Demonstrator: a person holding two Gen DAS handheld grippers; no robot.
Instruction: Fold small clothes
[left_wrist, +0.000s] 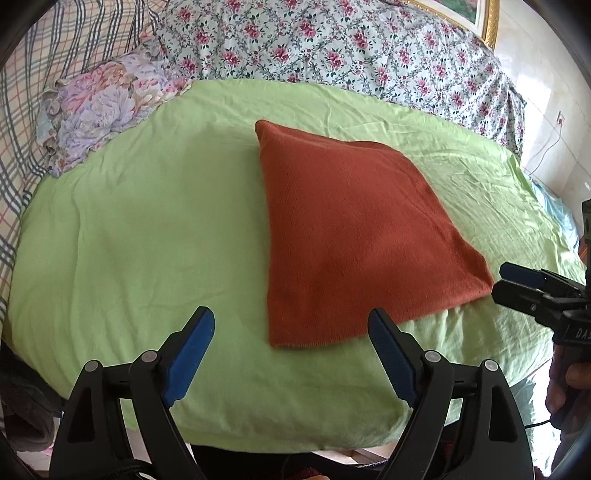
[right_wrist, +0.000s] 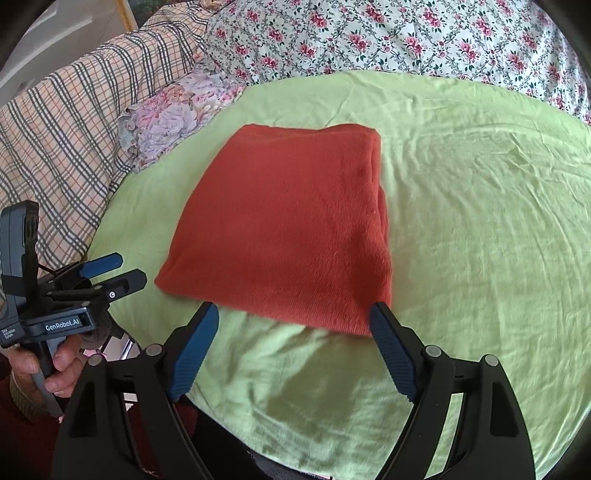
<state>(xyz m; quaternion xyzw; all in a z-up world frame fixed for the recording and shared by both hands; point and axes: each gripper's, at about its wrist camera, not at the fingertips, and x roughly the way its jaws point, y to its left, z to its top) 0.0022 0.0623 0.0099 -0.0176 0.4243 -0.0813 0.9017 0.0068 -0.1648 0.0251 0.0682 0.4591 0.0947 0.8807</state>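
Observation:
A rust-orange knitted garment (left_wrist: 354, 229) (right_wrist: 291, 229) lies folded into a flat rectangle on the light green sheet (left_wrist: 147, 229) (right_wrist: 480, 221). My left gripper (left_wrist: 291, 314) hovers open over the garment's near left corner, and its blue pads (left_wrist: 188, 354) touch nothing. My right gripper (right_wrist: 294, 308) stands open above the garment's near right edge, also clear of the cloth. Each gripper shows in the other's view: the right gripper (left_wrist: 511, 280) beside the garment's right corner, the left gripper (right_wrist: 129, 269) beside its left corner, held by a hand (right_wrist: 55, 365).
A flowered quilt (left_wrist: 332, 44) (right_wrist: 406, 37) is bunched along the far side. A plaid blanket (left_wrist: 22, 129) (right_wrist: 66, 129) and a pastel floral pillow (left_wrist: 96, 110) (right_wrist: 173, 110) lie at the left. A gilt picture frame (left_wrist: 487, 22) and a white wall are at the far right.

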